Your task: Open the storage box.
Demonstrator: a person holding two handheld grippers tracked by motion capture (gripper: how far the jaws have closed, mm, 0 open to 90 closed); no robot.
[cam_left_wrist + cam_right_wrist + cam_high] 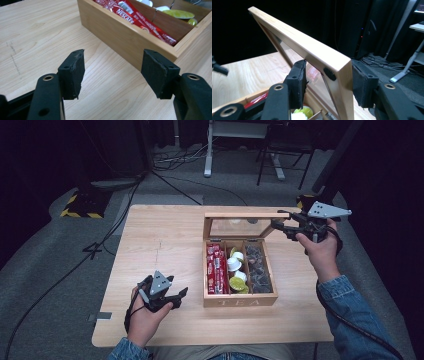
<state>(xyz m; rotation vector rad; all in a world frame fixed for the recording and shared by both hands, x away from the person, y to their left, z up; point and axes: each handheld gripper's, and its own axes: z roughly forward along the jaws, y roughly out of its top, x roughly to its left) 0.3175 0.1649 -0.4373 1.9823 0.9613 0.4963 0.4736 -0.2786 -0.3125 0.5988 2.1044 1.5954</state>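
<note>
The tea box [240, 301] stands open, its lid [312, 51] upright. The right gripper [328, 80] has its fingers around the lid corner, whether pressing I cannot tell. The left gripper [117, 75] waits open-fingered over the desk [160, 245].

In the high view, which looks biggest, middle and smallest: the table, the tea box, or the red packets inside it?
1. Table, biggest by far.
2. Tea box, sitting on it.
3. Red packets, smallest; they take up just one compartment of the box.
</note>
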